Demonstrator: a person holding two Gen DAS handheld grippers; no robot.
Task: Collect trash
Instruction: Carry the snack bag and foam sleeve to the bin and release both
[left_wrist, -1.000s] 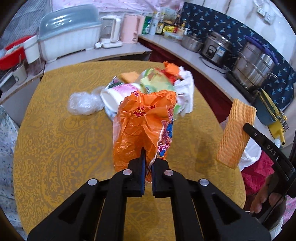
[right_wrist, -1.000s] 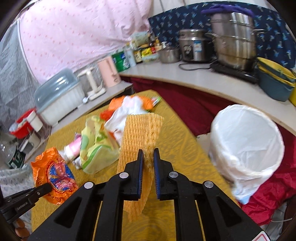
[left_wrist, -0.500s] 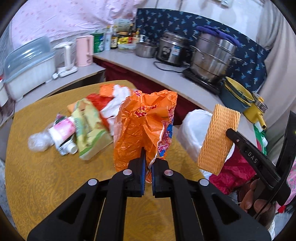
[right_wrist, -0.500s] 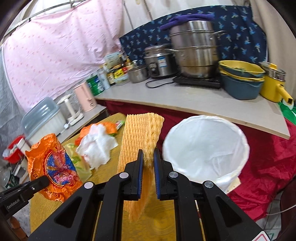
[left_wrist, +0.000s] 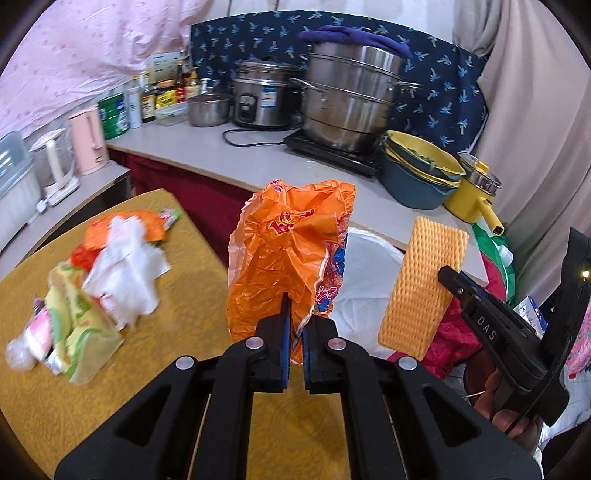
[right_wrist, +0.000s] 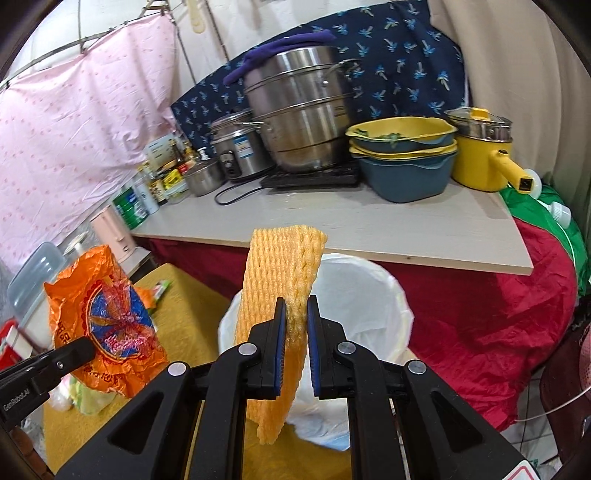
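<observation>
My left gripper (left_wrist: 295, 314) is shut on a crumpled orange snack wrapper (left_wrist: 284, 251), held up in the air past the table's right edge. The same wrapper (right_wrist: 103, 325) shows at the left of the right wrist view, pinched by the left fingers (right_wrist: 70, 354). My right gripper (right_wrist: 294, 314) is shut on a yellow-orange foam fruit net (right_wrist: 280, 291), which hangs in front of the white-lined trash bin (right_wrist: 369, 306). In the left wrist view the foam net (left_wrist: 424, 288) hangs right of the wrapper, with the bin (left_wrist: 362, 280) behind both.
More trash lies in a pile (left_wrist: 110, 266) on the yellow patterned table (left_wrist: 184, 295): white tissue, green and orange wrappers, a small bottle. A counter (right_wrist: 369, 221) behind the bin carries steel pots (right_wrist: 299, 114), stacked basins (right_wrist: 402, 162) and a yellow pot (right_wrist: 480, 151). Red cloth (right_wrist: 498, 332) drapes right of the bin.
Both grippers have swung right, away from the trash pile and toward the bin, each keeping its hold. The bin now sits straight ahead behind the wrapper and the foam net.
</observation>
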